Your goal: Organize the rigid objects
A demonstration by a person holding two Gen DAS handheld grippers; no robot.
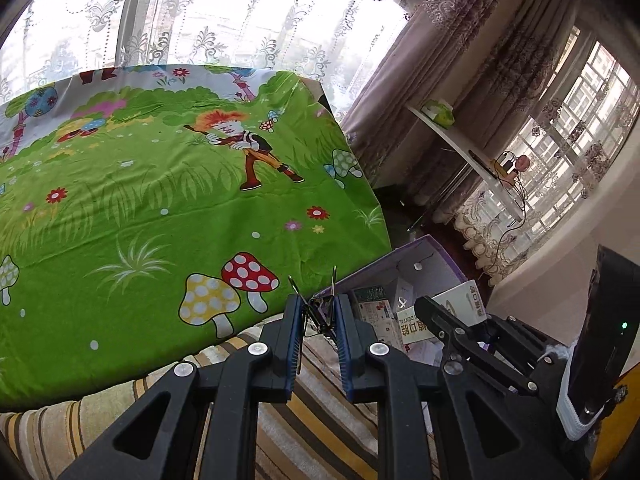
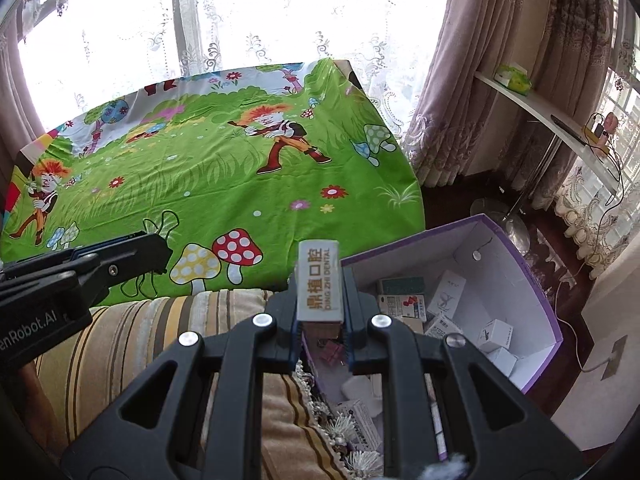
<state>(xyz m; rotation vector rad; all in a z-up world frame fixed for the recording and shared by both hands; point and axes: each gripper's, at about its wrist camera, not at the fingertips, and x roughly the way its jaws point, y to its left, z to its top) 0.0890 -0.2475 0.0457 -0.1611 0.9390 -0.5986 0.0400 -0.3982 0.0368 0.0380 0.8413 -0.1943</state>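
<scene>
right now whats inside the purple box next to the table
Inside the purple box lie many small cartons, mostly white, with some small dark red pieces near its front. The right gripper and the dental box it holds cover part of the contents.

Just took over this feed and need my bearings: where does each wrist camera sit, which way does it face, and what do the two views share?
Left wrist: on the left gripper, looking along its fingers, shut on a binder clip, toward the green cartoon cloth; the right gripper shows to its right.
Right wrist: on the right gripper, shut on a white dental box, above the purple-edged box; the left gripper shows at left.
Shared: cloth, purple-edged box, striped cushion, lace curtains.
</scene>
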